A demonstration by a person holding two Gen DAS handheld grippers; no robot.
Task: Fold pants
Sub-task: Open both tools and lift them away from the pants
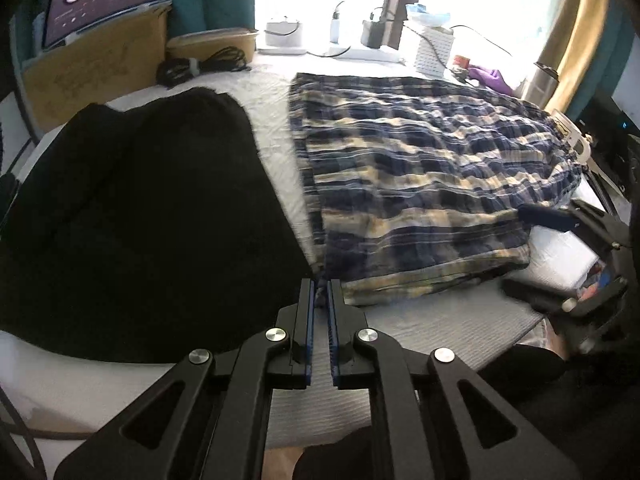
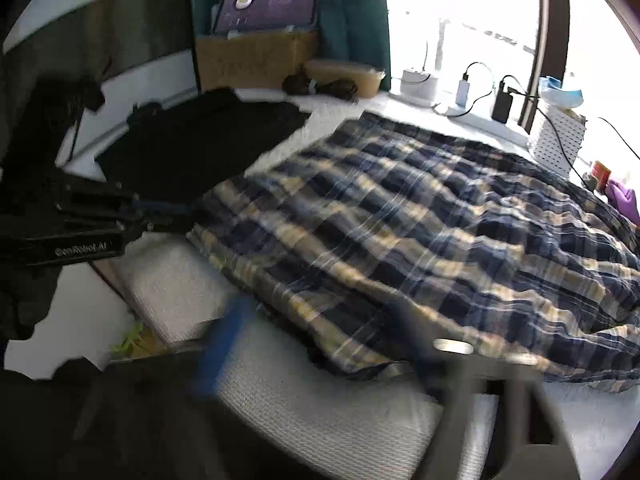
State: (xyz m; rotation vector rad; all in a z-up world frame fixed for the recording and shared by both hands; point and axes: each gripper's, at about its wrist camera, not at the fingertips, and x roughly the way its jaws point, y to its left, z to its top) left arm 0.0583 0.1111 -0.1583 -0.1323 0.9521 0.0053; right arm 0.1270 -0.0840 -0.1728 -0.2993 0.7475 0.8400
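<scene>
Pants: plaid pants lie flat on the white bed, beside a black garment, apparently part-folded.
Left tool: left tool clamps the pants' near corner, likely pinning that edge in place.
Right tool: right tool is blurred, fingers wide apart at the hem, gripping nothing.

Each camera sits on its own gripper, low and close over the near edge of the bed, tilted down and facing the window side. The left wrist view looks from the plaid pants' near-left corner; the right wrist view looks from their near-right edge. Both share the pants, the black garment and the cardboard box.
</scene>
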